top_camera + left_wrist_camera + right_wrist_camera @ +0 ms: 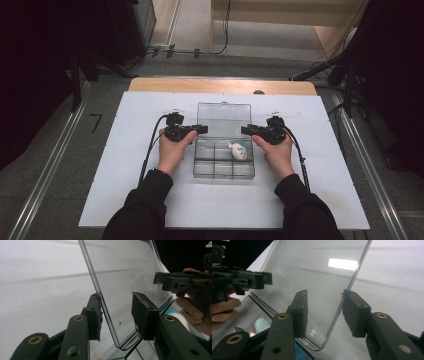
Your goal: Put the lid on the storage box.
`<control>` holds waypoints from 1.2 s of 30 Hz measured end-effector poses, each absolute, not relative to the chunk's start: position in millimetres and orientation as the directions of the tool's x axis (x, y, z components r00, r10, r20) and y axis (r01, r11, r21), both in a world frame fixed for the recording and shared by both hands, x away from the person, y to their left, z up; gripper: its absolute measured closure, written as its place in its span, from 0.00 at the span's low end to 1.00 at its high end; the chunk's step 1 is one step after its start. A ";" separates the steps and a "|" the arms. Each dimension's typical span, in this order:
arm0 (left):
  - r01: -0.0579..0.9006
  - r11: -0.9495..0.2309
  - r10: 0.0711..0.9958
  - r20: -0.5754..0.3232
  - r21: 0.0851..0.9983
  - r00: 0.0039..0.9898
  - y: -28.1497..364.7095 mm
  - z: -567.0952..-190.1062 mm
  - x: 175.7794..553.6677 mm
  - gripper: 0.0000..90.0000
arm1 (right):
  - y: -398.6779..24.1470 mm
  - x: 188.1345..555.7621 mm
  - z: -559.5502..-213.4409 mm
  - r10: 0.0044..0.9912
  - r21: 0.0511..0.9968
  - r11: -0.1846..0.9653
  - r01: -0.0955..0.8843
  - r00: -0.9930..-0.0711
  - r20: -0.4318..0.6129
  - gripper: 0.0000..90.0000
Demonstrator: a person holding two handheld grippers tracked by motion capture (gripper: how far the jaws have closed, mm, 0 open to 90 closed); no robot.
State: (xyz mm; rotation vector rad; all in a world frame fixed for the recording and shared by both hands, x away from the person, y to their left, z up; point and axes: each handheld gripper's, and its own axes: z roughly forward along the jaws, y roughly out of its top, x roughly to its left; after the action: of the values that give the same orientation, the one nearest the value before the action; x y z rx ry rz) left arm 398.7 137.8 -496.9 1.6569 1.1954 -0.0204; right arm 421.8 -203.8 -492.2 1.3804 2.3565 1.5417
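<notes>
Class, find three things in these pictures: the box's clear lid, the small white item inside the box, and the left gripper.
clear lid [223, 119], high view, middle of the raised panel.
small white item [239, 150], high view, its body inside a compartment.
left gripper [116, 315], left gripper view, between its jaws.

White board [150, 200] covers a wood table [220, 86]; only the table's far edge shows. Grey carpet floor [100, 107] all round it. 2 metal rails [47, 172] flank the table left and right. Beyond the table: cables [200, 51] on the floor and pale wood furniture [280, 12]. Dark equipment [45, 55] at both sides.
</notes>
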 end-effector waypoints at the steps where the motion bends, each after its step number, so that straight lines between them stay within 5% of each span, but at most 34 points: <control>1: 0.695 0.039 0.683 -0.526 0.718 0.506 138.2 -495.8 398.2 0.69 | -204.3 421.5 -491.8 0.659 0.743 0.128 0.657 -0.616 0.431 0.64; 14: 0.630 -0.021 0.678 -0.452 0.776 0.580 141.1 -484.4 388.7 0.80 | -215.1 410.7 -483.4 0.608 0.820 0.147 0.553 -0.704 0.366 0.82; 27: 0.596 0.053 0.685 -0.463 0.802 0.563 140.9 -459.0 397.2 0.69 | -214.9 405.3 -481.9 0.610 0.850 0.174 0.498 -0.732 0.303 0.82; 36: 0.580 0.036 0.692 -0.439 0.814 0.573 141.3 -448.3 398.5 0.76 | -214.0 403.6 -480.7 0.616 0.859 0.187 0.476 -0.739 0.275 0.82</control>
State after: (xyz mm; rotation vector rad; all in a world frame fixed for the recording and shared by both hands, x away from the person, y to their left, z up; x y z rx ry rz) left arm 398.5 141.3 -448.3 1.6362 1.0846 0.1198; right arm 403.6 -214.0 -480.7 1.0720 2.3151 1.5963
